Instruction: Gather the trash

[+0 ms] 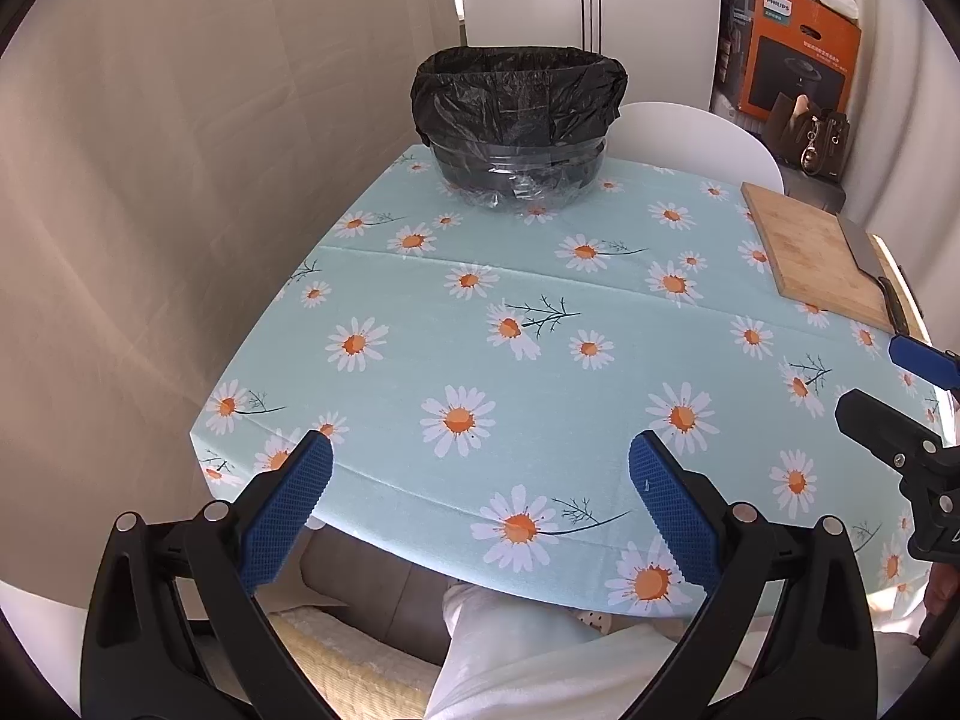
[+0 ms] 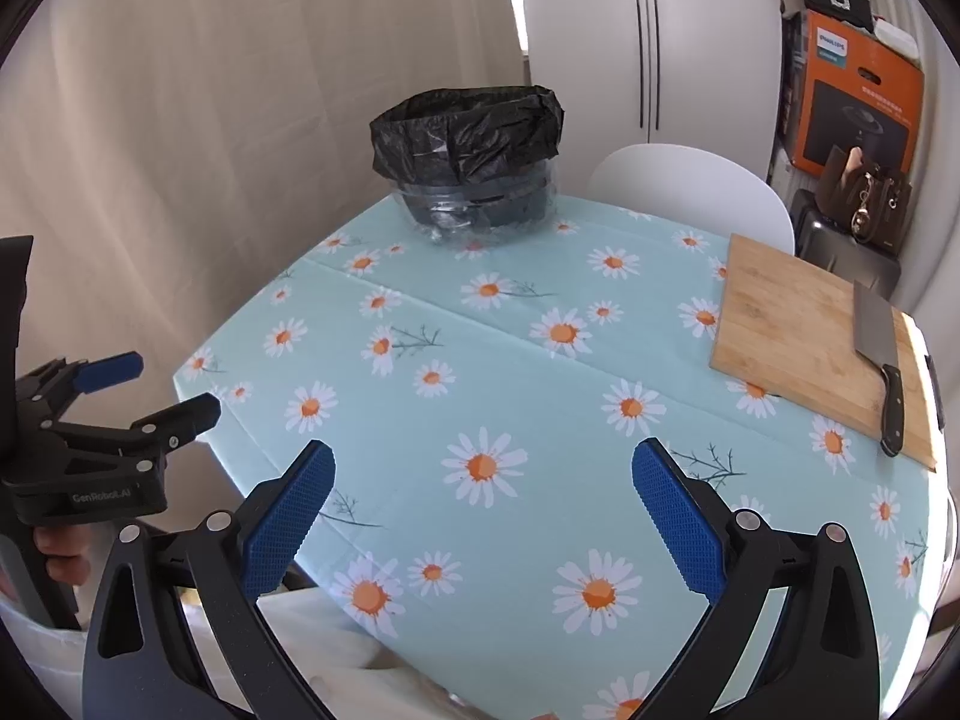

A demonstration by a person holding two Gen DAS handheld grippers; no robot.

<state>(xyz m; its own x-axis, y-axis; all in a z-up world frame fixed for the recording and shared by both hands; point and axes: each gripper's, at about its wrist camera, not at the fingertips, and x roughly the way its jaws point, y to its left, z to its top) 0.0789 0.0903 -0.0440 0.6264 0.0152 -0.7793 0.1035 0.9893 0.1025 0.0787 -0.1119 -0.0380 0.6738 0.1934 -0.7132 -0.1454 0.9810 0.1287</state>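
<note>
Sitting across the table, the lined bin [image 1: 519, 129] lies well beyond both wide-spread claws.

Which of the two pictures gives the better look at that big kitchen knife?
The right wrist view. There the cleaver lies whole on the cutting board, blade and dark handle both clear. The left wrist view squeezes it against the right edge, partly hidden behind the other tongs.

the bin [image 2: 471, 165] stands at the far edge of the counter [image 2: 510, 372]. the cutting board [image 2: 810, 354] lies on the right side, a cleaver [image 2: 877, 354] on its right part. a chair [image 2: 690, 192] stands behind the counter, a box [image 2: 852, 114] far right.
</note>
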